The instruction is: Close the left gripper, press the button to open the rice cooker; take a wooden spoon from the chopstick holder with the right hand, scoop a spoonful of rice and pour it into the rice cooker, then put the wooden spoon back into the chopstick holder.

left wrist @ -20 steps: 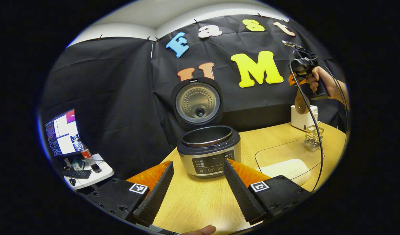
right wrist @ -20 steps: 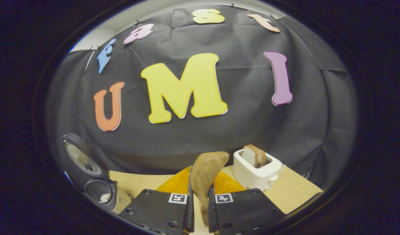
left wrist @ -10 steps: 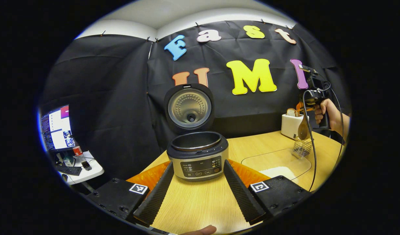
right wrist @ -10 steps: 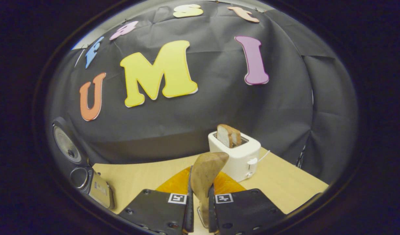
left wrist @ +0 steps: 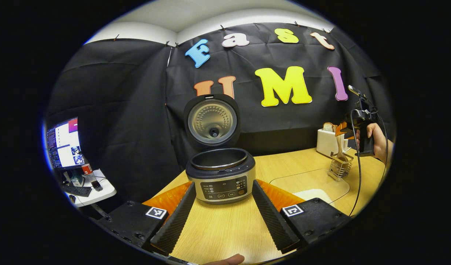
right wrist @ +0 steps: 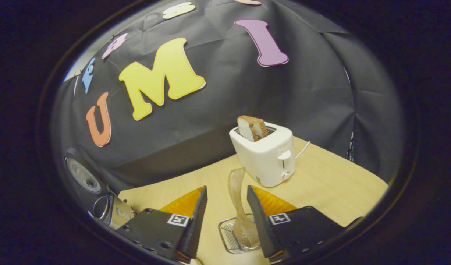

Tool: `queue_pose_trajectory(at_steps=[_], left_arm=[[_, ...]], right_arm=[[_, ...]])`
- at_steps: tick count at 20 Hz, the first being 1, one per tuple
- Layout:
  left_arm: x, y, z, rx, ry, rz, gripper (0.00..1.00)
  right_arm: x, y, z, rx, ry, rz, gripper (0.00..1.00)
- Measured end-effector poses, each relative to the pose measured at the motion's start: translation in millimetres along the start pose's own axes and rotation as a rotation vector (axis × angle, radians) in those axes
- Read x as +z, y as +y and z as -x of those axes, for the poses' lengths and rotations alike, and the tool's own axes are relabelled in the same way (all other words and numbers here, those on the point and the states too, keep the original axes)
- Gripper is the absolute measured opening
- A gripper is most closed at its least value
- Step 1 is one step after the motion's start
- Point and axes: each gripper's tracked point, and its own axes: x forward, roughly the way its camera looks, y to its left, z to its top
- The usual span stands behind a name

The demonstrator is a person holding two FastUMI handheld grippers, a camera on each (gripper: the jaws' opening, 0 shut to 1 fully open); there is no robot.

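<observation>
Wooden spoon (right wrist: 237, 206): blurred, lower end hidden inside the chopstick holder (right wrist: 229, 235). Holder's near side cut off by the edge. Rice cooker (right wrist: 111, 213): partly cut off, contents indiscernible.

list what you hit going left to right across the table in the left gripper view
rice cooker with its lid up → clear tray with rice in it → toaster → chopstick holder with the wooden spoon in it → right gripper

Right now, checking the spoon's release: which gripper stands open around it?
The right gripper: its fingers stand apart on either side of the wooden spoon, which sits in the holder. The left gripper, also open, frames the rice cooker.
</observation>
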Motion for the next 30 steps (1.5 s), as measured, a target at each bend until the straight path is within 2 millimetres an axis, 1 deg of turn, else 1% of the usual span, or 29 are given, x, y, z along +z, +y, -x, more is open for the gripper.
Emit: queue_pose_trajectory(at_steps=[3,4,5,6,8,9,10,12,15,16,17,18,19,20,21,22,23,24,25,26,27,28,29,30], left_arm=[[1,-14,-1,-0.018,-0.002,0.007,0.98],[1,-19,-1,-0.026,-0.005,0.014,0.98],[1,-27,-2,-0.04,-0.005,0.024,0.98],[1,-35,-3,-0.057,-0.002,0.036,0.98],[-3,-54,-2,-0.098,0.012,0.068,0.98],[-2,-62,-1,-0.107,0.015,0.07,0.98],[-1,-66,-1,-0.106,0.017,0.063,0.98],[0,-68,0,-0.099,0.018,0.064,0.98],[14,-60,2,-0.074,-0.001,0.087,0.98],[21,-55,2,-0.062,-0.001,0.101,0.98],[33,-49,1,-0.05,-0.014,0.115,0.98],[47,-43,1,-0.04,-0.032,0.125,0.98],[61,-41,-1,-0.031,-0.052,0.131,0.98],[74,-37,-3,-0.023,-0.07,0.135,0.98],[84,-33,-4,-0.017,-0.08,0.134,0.98],[91,-29,-7,-0.014,-0.082,0.127,0.98],[98,-26,-10,-0.006,-0.08,0.117,0.98],[110,-25,-12,0.005,-0.082,0.109,0.98],[119,-22,-15,0.014,-0.089,0.102,0.98],[129,-17,-20,0.026,-0.102,0.094,0.98],[139,-11,-25,0.041,-0.108,0.088,0.98],[149,-6,-31,0.053,-0.114,0.085,0.98],[161,-2,-37,0.062,-0.128,0.081,0.98],[176,3,-45,0.072,-0.146,0.08,0.98]], right_arm=[[14,-12,9,-0.031,-0.056,0.085,0.65],[17,-13,15,-0.029,-0.082,0.12,0.72],[22,-15,22,-0.032,-0.113,0.162,0.83],[29,-17,28,-0.035,-0.143,0.209,0.87],[30,-12,45,0.0,-0.192,0.328,0.88],[28,-13,54,-0.004,-0.21,0.375,0.94],[28,-16,64,-0.012,-0.234,0.413,0.89],[27,-12,84,0.013,-0.283,0.446,0.93],[7,-4,120,0.107,-0.314,0.498,0.94],[1,-3,133,0.123,-0.322,0.518,0.96],[-5,-3,145,0.135,-0.334,0.537,0.93],[-11,-2,156,0.147,-0.349,0.543,0.96],[-19,1,167,0.166,-0.359,0.538,0.96],[-27,5,178,0.188,-0.359,0.533,0.93],[-35,6,186,0.209,-0.356,0.517,0.93],[-43,8,195,0.239,-0.348,0.493,0.96],[-51,12,200,0.27,-0.336,0.473,0.96],[-58,15,207,0.297,-0.325,0.46,0.93],[-61,18,213,0.325,-0.324,0.451,0.93],[-61,20,219,0.339,-0.33,0.446,0.93],[-62,19,223,0.347,-0.34,0.435,0.96],[-64,20,227,0.357,-0.342,0.425,0.93],[-69,21,231,0.37,-0.347,0.427,0.96],[-70,22,233,0.375,-0.359,0.434,0.93]])
